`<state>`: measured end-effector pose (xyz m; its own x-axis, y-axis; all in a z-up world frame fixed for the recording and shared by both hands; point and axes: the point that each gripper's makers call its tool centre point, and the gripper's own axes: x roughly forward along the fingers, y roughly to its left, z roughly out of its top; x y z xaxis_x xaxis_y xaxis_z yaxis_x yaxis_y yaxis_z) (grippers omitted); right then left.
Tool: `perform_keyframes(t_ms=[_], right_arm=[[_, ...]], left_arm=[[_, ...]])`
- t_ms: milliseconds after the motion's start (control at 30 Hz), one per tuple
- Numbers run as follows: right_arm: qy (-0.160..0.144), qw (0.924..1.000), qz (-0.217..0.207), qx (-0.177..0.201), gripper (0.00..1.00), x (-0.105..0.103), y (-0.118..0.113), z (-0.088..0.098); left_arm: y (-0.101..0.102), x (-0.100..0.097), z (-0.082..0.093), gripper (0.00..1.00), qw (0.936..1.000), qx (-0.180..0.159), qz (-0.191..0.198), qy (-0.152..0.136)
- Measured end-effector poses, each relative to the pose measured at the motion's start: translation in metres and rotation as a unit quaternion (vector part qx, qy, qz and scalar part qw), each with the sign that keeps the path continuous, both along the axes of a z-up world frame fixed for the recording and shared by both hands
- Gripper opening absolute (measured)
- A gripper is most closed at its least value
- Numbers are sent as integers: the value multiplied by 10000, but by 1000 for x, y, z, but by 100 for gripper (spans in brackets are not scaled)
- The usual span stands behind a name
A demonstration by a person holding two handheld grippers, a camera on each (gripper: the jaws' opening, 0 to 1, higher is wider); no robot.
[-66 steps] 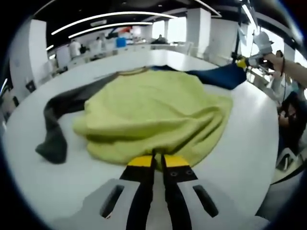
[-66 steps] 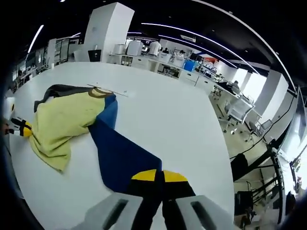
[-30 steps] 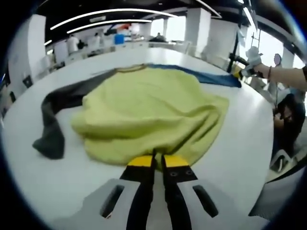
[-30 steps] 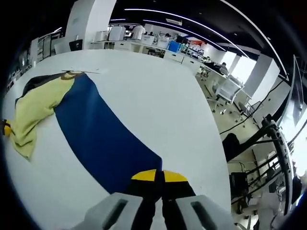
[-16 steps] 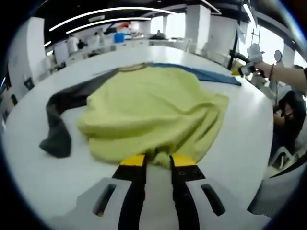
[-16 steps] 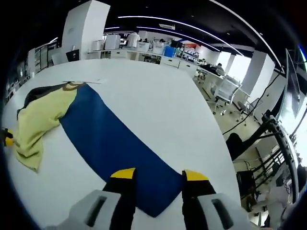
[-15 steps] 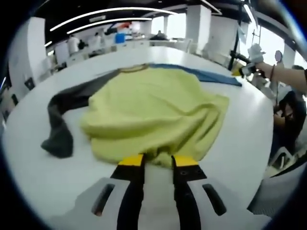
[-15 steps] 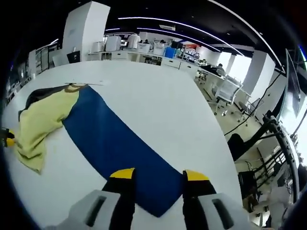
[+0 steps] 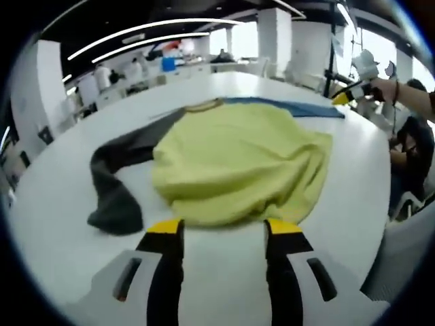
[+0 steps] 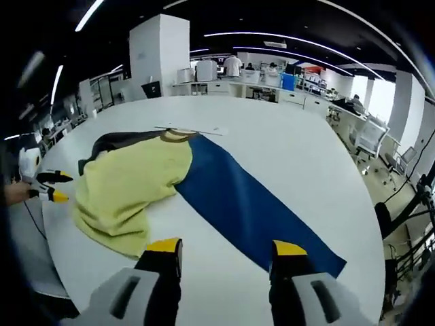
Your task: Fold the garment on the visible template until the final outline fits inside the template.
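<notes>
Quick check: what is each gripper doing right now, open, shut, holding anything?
Left gripper: open, holding nothing; the yellow garment body lies just ahead of its tips.
Right gripper: open, holding nothing; the blue sleeve lies flat on the table ahead.

We find no readable text, label, brand, number or sign in either view; anything on the far desks and walls is too small and blurred.

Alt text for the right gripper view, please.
A garment lies on a white table: bunched yellow body, long blue sleeve stretched flat, dark sleeve behind. The right gripper hangs open above the table's near edge; the left gripper shows at left.
</notes>
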<state>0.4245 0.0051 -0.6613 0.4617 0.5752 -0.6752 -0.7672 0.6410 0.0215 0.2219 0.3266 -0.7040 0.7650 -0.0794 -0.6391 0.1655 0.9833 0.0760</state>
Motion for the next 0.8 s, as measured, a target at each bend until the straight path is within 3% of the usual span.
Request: perform_keyframes(t_ms=[167, 267, 500, 800], right_arm=[[128, 9992, 391, 14, 49, -23, 21, -3], [218, 9983, 540, 41, 48, -34, 32, -7], [402, 9955, 853, -127, 43, -50, 46, -30], [468, 9940, 949, -281, 22, -58, 57, -54]], left_arm=[[4, 8, -4, 35, 9989, 366, -273, -89], [4, 10, -9, 31, 9970, 602, -478, 45], [3, 15, -12, 25, 9972, 549, -510, 41], [8, 17, -18, 16, 9968, 577, -521, 168]])
